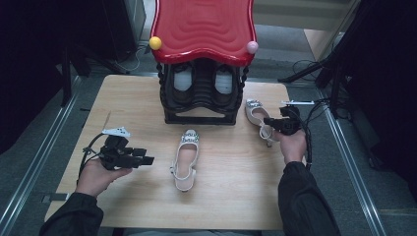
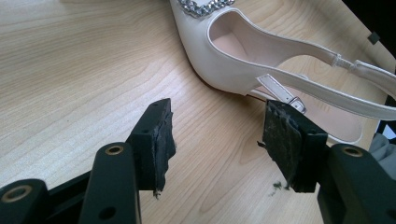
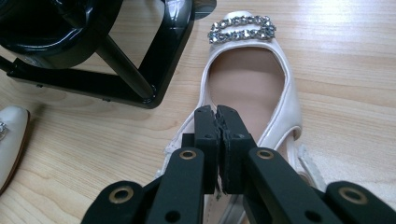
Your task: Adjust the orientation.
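I judge the pick-up of the right shoe is in hand: my right gripper has its jaws pressed together over the heel end, pinching what I cannot tell. My left gripper waits spread near the middle shoe. Next comes a lift towards the rack at 10 o'clock, clearing its black frame.

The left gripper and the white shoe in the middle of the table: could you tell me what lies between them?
Nothing but bare table. In the high view the left gripper points at the shoe across plain wood; the left gripper view shows its open jaws short of it.
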Demonstrator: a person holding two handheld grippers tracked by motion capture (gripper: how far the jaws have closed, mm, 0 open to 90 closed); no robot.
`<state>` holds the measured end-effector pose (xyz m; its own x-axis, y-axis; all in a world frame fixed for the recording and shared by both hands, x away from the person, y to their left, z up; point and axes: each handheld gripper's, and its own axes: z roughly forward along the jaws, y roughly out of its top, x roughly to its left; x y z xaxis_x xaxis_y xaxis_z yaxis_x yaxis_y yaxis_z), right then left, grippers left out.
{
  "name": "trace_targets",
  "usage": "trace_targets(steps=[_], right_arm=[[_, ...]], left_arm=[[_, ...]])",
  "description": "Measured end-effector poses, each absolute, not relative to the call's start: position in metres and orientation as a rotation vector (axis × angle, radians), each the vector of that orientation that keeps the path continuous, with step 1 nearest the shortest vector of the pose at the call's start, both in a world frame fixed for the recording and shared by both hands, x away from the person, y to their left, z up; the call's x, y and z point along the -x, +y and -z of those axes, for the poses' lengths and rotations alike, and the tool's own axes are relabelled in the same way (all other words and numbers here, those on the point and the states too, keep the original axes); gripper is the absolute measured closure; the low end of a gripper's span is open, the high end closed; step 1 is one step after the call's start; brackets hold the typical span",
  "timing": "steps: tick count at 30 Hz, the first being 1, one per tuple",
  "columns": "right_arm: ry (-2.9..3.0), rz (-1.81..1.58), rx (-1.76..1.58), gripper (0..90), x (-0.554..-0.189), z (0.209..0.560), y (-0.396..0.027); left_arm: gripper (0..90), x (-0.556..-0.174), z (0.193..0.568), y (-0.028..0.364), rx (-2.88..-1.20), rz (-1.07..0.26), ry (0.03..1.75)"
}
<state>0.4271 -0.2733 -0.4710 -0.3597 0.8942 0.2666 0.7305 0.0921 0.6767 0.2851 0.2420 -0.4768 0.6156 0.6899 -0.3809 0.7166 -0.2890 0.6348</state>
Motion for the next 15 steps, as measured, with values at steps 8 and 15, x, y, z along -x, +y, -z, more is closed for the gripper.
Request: trace_targets(steps=[8, 15], right_arm=[[2.177, -1.127, -1.632, 90.0, -0.427, 0.471, -0.266], [2.157, -1.116, -1.63, 88.6, -0.428, 0.47, -0.264]], left_arm=[[43.5, -0.285, 0.477, 0.242, -2.028, 0.045, 1.104], [43.5, -0.285, 0.477, 0.243, -2.028, 0.04, 1.104]])
